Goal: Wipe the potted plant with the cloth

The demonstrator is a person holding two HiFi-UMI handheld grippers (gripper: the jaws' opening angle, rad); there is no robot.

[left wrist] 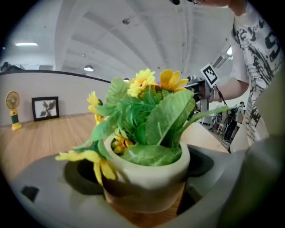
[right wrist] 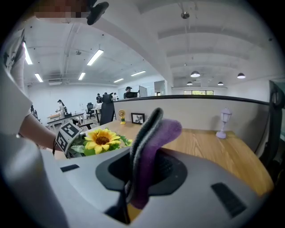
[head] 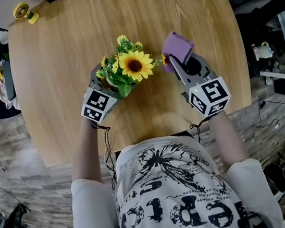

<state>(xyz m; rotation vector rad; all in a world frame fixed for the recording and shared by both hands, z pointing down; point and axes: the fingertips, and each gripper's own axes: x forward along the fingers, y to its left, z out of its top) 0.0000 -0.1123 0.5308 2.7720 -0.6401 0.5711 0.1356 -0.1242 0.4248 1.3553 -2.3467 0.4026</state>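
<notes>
Wooden tabletop [head: 66, 95] in an open office; in the head view the potted plant [head: 125, 68] is near its front edge; left gripper view: the left hand-held gripper [left wrist: 147, 189] is closed on the pot [left wrist: 147, 171], light and stiff I think, leaves delicate, so the pot wall is the good hold; right gripper view: the right hand-held gripper [right wrist: 133, 196] pinches the soft purple cloth [right wrist: 151, 147].

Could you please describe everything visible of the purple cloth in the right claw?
The soft purple cloth with a grey backing looks like fuzzy microfibre. Folded into a thick pad, it is pinched at its lower end in the shut right claw and stands up, curling over at the top. It is held above the light wooden table, just right of the yellow-flowered potted plant; whether it touches the flowers is unclear.
</notes>
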